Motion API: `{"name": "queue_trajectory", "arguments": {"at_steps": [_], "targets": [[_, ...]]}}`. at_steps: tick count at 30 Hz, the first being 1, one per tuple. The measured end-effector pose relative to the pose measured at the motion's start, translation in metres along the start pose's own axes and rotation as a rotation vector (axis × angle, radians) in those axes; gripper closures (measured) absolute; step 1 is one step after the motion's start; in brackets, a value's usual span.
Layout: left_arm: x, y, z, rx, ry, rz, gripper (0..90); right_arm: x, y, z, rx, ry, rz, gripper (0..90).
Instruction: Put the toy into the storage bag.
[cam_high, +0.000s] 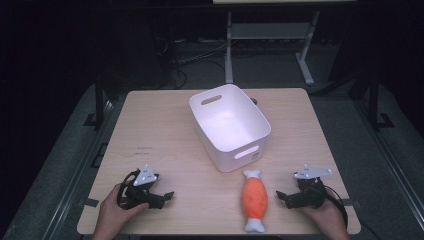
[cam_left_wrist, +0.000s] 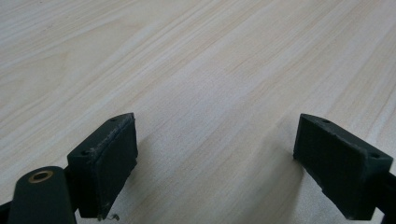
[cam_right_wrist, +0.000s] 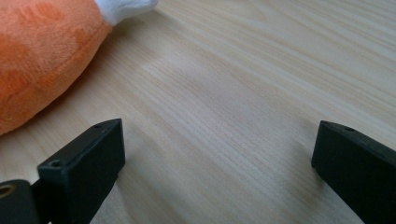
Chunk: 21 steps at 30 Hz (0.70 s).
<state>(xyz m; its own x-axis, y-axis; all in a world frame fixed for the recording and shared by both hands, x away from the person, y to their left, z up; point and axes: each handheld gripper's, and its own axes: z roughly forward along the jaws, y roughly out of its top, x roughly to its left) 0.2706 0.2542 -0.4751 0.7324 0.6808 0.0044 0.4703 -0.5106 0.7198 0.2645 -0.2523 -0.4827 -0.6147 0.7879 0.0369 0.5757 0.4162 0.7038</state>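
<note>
Orange plush toy (cam_high: 254, 200) between both grippers, near white bin (cam_high: 230, 126)

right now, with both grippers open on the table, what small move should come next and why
Probably slide the right gripper toward the orange plush toy, so its open fingers straddle the body. The toy lies just beside that gripper, apart from it, in front of the white bin, which is empty. The left gripper sits farther off over bare table.

A light wooden table (cam_high: 165, 135) bears a white bin (cam_high: 230, 125) and an orange plush toy (cam_high: 254, 199).
</note>
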Motion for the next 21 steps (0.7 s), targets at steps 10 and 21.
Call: {"name": "queue_trajectory", "arguments": {"at_steps": [10, 21], "targets": [[0.000, 0.000, 0.000, 0.000, 0.001, 0.000, 12.7, -0.002, 0.002, -0.003, 0.002, 0.005, -0.010, 14.6], [0.000, 0.000, 0.000, 0.000, 0.000, 0.000, 12.8, 0.000, 0.021, -0.006, 0.073, 0.051, -0.061, 62.0]]}}
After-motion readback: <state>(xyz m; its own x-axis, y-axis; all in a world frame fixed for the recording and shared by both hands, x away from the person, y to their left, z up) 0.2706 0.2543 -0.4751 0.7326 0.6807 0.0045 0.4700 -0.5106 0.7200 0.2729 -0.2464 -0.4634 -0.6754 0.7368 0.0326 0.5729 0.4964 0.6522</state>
